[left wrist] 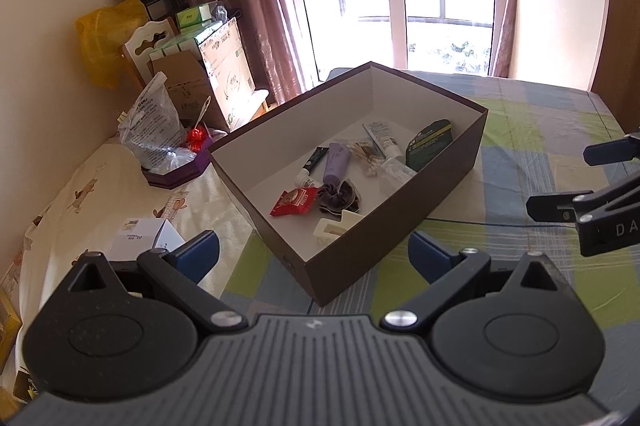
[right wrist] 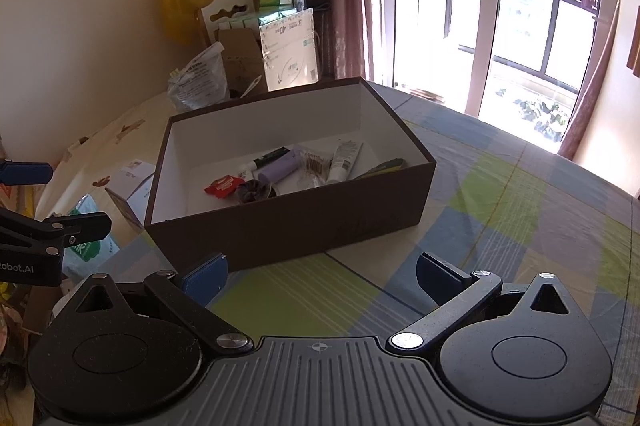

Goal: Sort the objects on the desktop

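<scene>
A rectangular brown cardboard box [left wrist: 384, 226] with a smooth white lining is set on the checked cloth of the bench [left wrist: 520, 154], toward its left edge. A lilac tube [left wrist: 336, 162], a crinkled red packet [left wrist: 292, 202] and a dark ruffled scrunchie [left wrist: 338, 198] are held inside. The left tool [left wrist: 314, 250] and right tool [right wrist: 320, 272] are both spread wide, holding nothing.

Box wall [right wrist: 280, 226] hides the hair clip [left wrist: 334, 226].
</scene>
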`<action>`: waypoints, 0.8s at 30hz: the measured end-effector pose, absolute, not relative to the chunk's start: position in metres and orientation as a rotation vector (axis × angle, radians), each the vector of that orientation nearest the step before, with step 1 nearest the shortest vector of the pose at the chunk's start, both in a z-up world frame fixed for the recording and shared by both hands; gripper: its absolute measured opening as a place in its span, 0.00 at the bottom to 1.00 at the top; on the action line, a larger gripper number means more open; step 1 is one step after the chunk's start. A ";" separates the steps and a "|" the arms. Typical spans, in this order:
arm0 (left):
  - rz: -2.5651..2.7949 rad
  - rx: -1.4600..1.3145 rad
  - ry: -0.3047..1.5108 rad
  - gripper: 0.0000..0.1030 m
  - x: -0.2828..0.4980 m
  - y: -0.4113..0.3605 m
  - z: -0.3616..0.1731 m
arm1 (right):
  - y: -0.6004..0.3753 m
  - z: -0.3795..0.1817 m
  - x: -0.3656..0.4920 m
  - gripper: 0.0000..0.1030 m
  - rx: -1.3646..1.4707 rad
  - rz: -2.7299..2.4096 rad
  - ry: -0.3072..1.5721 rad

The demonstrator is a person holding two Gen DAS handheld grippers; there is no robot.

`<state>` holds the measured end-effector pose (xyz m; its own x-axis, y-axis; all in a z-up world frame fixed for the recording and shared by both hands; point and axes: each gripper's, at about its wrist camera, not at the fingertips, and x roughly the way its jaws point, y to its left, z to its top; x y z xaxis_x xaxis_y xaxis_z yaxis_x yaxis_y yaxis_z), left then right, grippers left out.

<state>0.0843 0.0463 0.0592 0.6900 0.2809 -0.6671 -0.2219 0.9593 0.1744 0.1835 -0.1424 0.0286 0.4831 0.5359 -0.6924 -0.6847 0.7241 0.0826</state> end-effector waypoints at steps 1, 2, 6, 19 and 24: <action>0.284 0.082 0.759 0.97 0.084 0.046 0.059 | -0.142 0.028 0.183 1.00 -0.218 0.753 0.761; 0.286 0.081 0.759 0.97 0.084 0.046 0.058 | -0.142 0.028 0.183 1.00 -0.221 0.756 0.761; 0.299 0.081 0.762 0.97 0.083 0.044 0.056 | -0.143 0.026 0.182 1.00 -0.228 0.767 0.761; 0.325 0.074 0.775 0.97 0.079 0.039 0.047 | -0.143 0.019 0.180 1.00 -0.254 0.791 0.770; 0.333 0.075 0.776 0.97 0.078 0.038 0.046 | -0.142 0.015 0.180 1.00 -0.259 0.799 0.773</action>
